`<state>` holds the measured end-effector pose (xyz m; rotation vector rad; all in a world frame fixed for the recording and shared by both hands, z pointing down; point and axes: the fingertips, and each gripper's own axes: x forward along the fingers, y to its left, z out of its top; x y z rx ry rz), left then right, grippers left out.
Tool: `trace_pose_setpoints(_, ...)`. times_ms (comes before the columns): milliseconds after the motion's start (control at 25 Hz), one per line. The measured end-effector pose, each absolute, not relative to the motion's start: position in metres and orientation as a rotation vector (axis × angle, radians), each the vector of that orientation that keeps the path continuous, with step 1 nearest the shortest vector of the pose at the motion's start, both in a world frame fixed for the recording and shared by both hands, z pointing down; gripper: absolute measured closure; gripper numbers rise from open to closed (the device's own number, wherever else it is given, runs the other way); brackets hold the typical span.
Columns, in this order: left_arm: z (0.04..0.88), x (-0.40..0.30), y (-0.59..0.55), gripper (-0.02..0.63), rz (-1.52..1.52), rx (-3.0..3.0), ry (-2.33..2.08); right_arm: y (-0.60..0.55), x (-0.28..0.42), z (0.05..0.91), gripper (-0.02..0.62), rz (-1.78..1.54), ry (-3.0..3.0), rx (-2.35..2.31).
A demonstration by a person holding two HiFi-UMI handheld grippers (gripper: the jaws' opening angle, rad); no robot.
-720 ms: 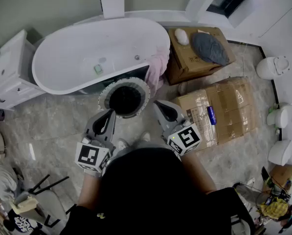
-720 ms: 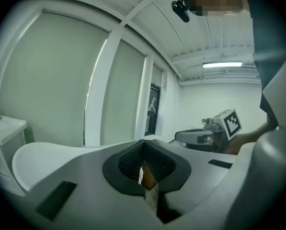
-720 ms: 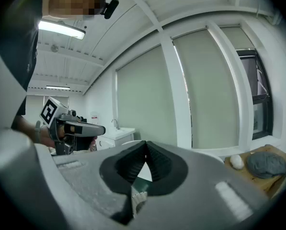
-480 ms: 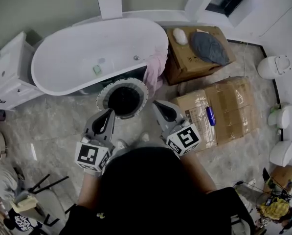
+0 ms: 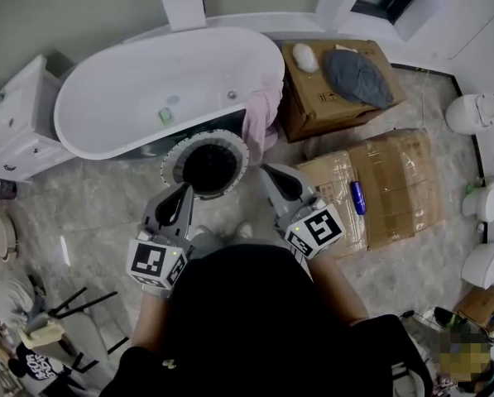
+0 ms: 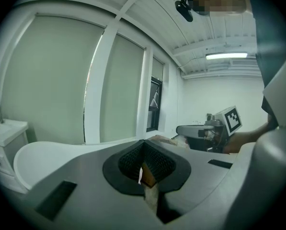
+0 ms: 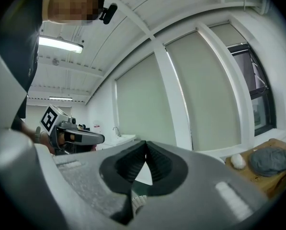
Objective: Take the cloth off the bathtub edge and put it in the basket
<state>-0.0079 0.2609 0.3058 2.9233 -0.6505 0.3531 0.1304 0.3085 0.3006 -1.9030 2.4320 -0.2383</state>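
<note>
while the pink cloth (image 5: 261, 116) hangs over the bathtub (image 5: 139, 81) rim at upper centre of the frame, just up-right of the round basket (image 5: 209, 136), left gripper (image 5: 183, 193) and right gripper (image 5: 273, 176) flank the basket, both jaws pressed together on nothing.

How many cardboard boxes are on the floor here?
2. One cardboard box sits beside the bathtub's end, a grey cushion on top; the second box lies nearer the person, with a blue item on it. A brownish thing at the lower right edge might be a third.
</note>
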Motion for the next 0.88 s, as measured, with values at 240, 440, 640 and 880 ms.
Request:
trace_pose_setpoints(240,0.319,-0.002,0.246,0.601,0.391,2.896,-0.66,0.297,0.148,0.315,0.598,-0.305,2.406,-1.915)
trace_pose_setpoints(440,0.325,-0.002,0.214,0.601,0.376,2.876,-0.669,0.268,0.152,0.324,0.598,-0.343,2.41,-1.936)
trace_pose_setpoints(640,0.331,-0.005,0.166,0.601,0.369,2.857,-0.655,0.22,0.149,0.33,0.598,-0.363,2.43,-1.95)
trace_pose_setpoints(880,0.338,-0.018,0.09,0.601,0.368,2.852,-0.615,0.143,0.137,0.331,0.598,-0.382,2.424,-1.987)
